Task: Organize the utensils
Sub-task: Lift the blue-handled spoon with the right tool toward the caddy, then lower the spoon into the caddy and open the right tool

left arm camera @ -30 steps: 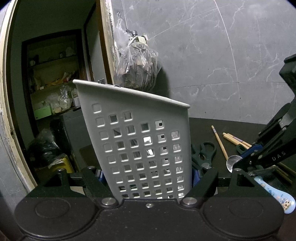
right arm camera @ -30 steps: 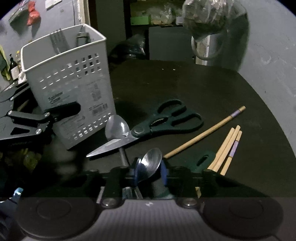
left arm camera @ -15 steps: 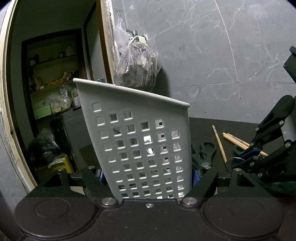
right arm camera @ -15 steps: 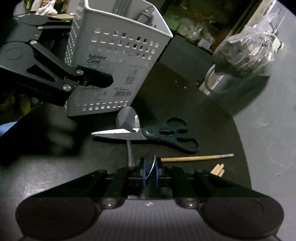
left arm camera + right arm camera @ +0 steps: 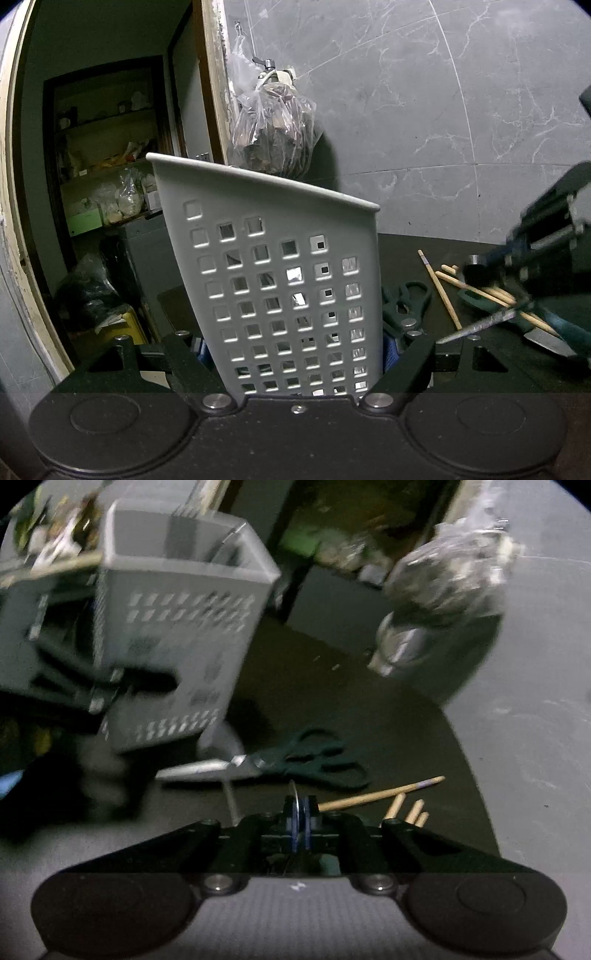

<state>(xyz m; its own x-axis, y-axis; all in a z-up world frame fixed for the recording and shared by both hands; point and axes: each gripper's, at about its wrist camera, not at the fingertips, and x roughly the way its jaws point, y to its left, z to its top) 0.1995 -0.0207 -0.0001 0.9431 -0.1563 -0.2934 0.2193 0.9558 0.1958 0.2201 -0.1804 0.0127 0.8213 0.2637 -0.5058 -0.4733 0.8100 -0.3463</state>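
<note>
A white perforated utensil caddy (image 5: 280, 280) stands on the dark table, and my left gripper (image 5: 295, 350) is shut on its lower part, one finger on each side. The caddy also shows in the right wrist view (image 5: 177, 627), blurred, with several utensils standing in it. My right gripper (image 5: 301, 812) is shut on a metal spoon (image 5: 295, 805), seen edge-on between the blue pads, held above the table. In the left wrist view the right gripper (image 5: 491, 266) is at the right, blurred, with the spoon's handle (image 5: 480, 326) slanting down from it.
Dark green scissors (image 5: 280, 762) and another spoon (image 5: 221, 738) lie on the table near the caddy. Wooden chopsticks (image 5: 380, 794) lie to their right. A knife with a teal handle (image 5: 554, 332) lies at the right. A plastic bag (image 5: 273, 129) hangs on the grey wall.
My right gripper has lifted the spoon off the table and risen, turning the spoon edge-on. The left gripper and the caddy have not moved.
</note>
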